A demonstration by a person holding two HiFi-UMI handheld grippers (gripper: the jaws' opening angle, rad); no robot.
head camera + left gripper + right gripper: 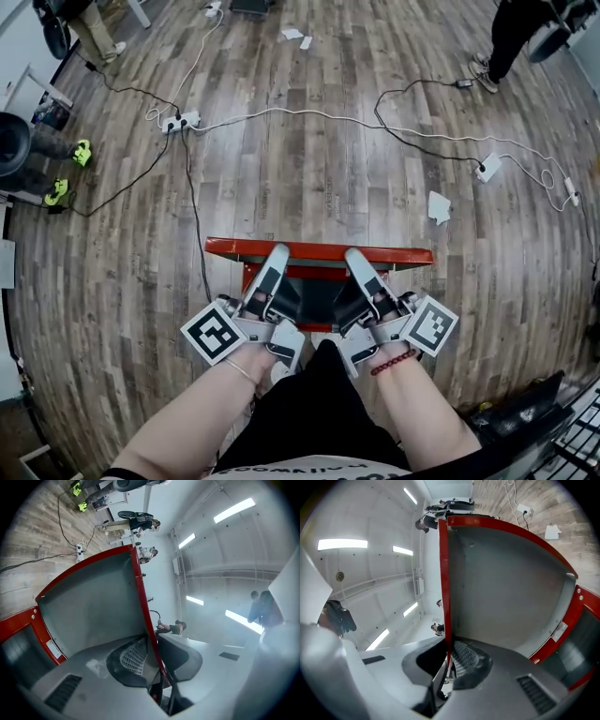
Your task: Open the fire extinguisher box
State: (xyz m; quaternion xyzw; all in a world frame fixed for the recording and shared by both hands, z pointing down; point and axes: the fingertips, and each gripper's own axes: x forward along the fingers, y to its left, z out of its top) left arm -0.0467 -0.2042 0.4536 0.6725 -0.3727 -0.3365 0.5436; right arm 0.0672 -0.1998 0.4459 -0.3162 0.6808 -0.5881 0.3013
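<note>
The left gripper (278,253) and the right gripper (355,254) are each clamping their jaws on the raised red lid (319,249) of the fire extinguisher box (250,275).

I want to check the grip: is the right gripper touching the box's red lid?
Touching. The right gripper view shows the right gripper closed on the red lid, with the lid's red edge pinched between both pads.

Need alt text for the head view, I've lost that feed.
The left gripper and right gripper each clamp the edge of the red lid, lifted off the box on a wooden floor. The person's forearms reach in from the bottom; cables trail across the floor beyond.
</note>
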